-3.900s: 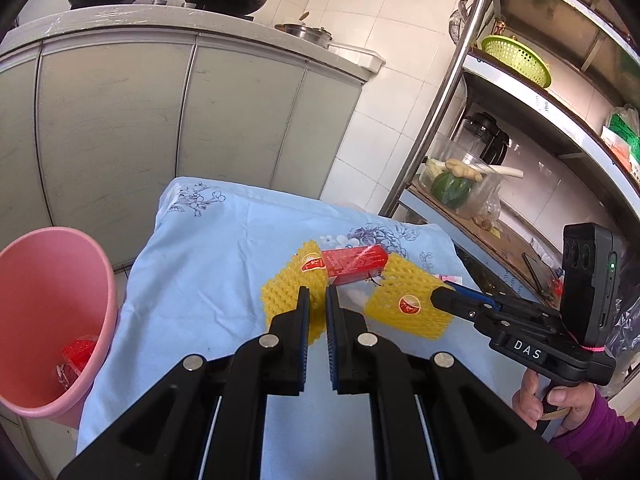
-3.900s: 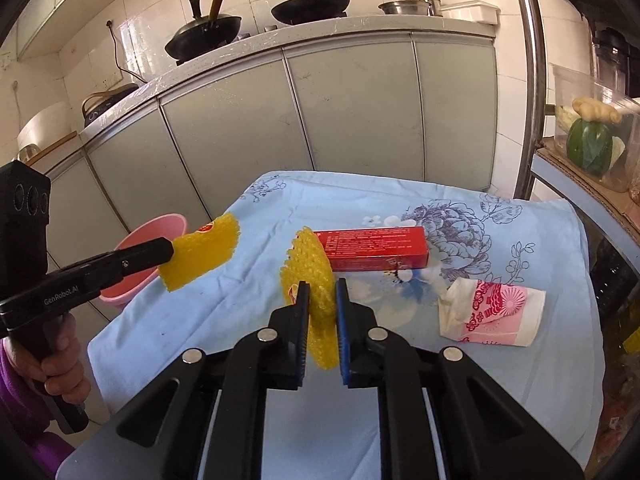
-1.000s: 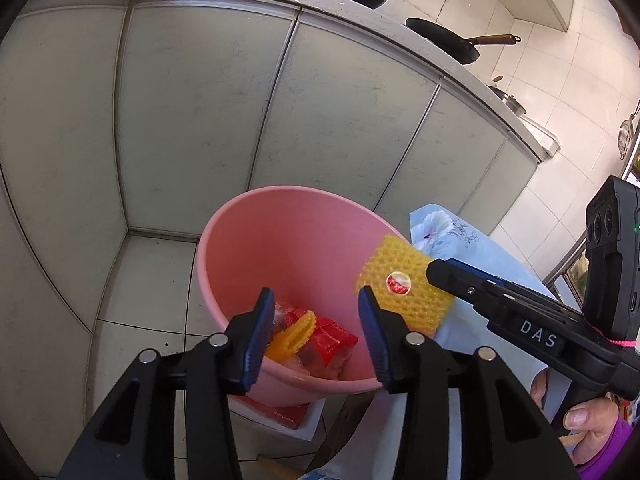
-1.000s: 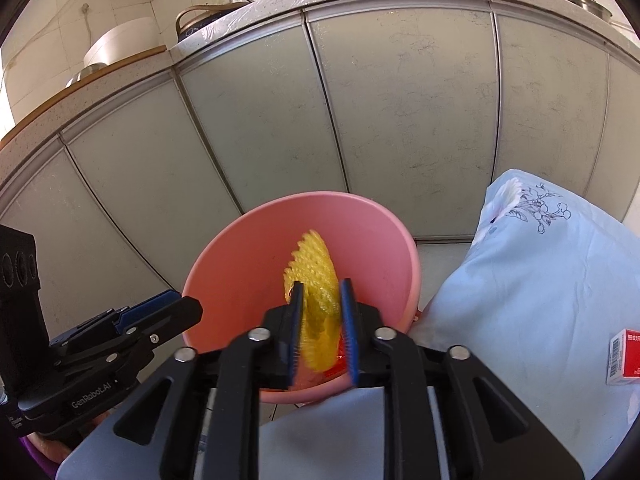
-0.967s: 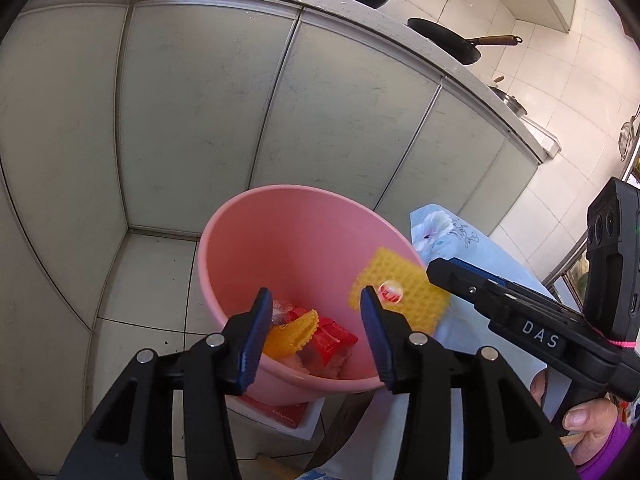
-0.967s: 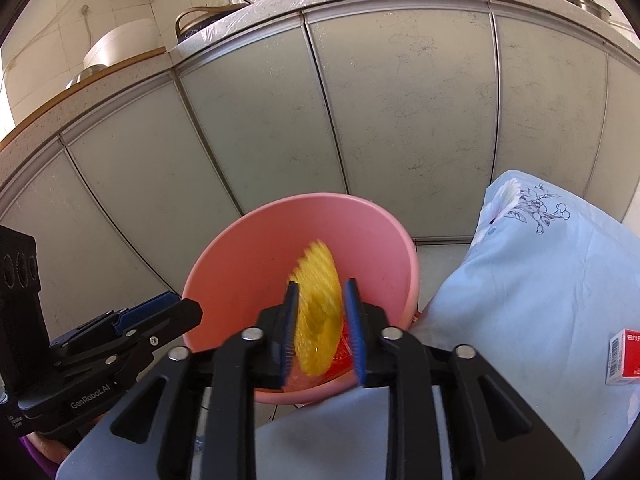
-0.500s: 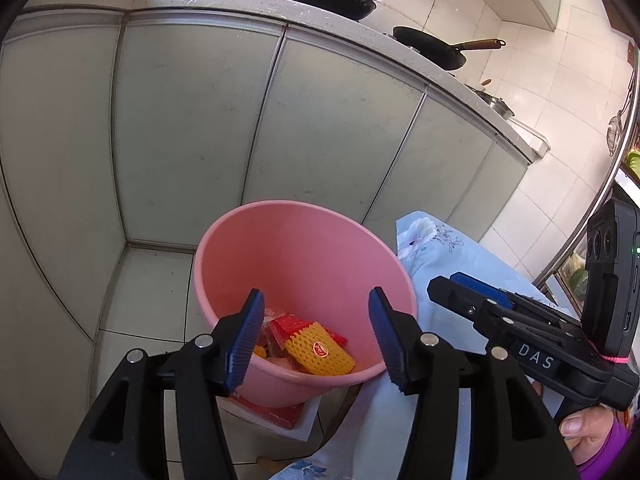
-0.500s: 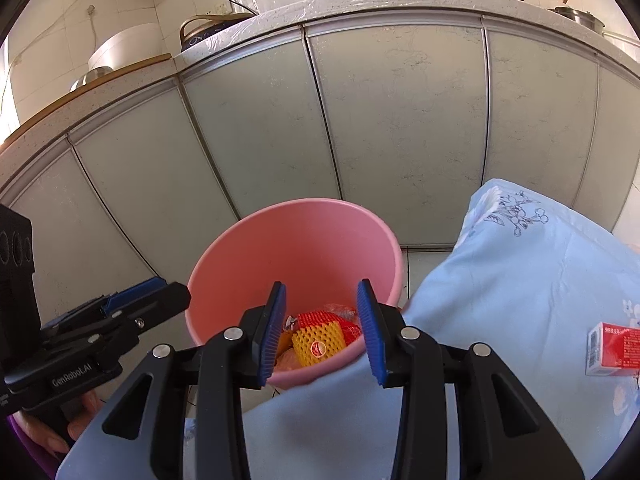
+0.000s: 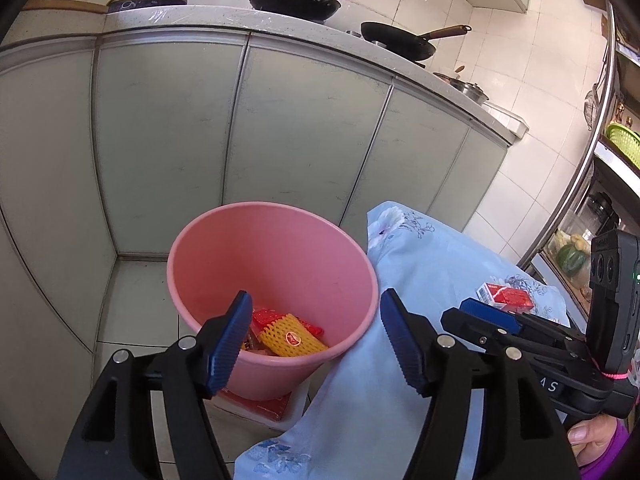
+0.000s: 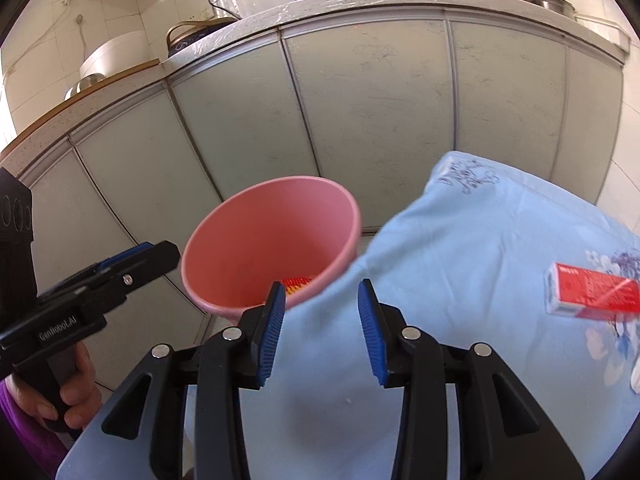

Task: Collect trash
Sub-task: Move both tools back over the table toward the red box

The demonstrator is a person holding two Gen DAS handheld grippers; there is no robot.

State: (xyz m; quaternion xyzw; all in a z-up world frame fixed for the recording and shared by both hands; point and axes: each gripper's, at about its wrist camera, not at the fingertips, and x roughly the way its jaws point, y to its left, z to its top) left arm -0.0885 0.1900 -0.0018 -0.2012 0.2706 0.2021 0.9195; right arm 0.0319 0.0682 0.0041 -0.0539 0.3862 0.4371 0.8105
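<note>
Left gripper point(image 9: 316, 340) is opening wide, empty, over the pink bin point(image 9: 276, 216); right gripper point(image 10: 322, 328) is gaping empty; the red carton point(image 10: 592, 294), lying right of its jaws, risks skidding off the slick cloth point(image 10: 480, 248).

Left hand-held gripper point(image 9: 316, 340) angled downward, jaws opening wide, nothing between the blue pads point(image 9: 230, 340). Right hand-held gripper point(image 10: 322, 330) also tilted down, jaws parted and empty. A hand point(image 10: 74, 394) in a purple sleeve grips the left handle; a thumb point(image 9: 588, 438) shows on the right handle.
</note>
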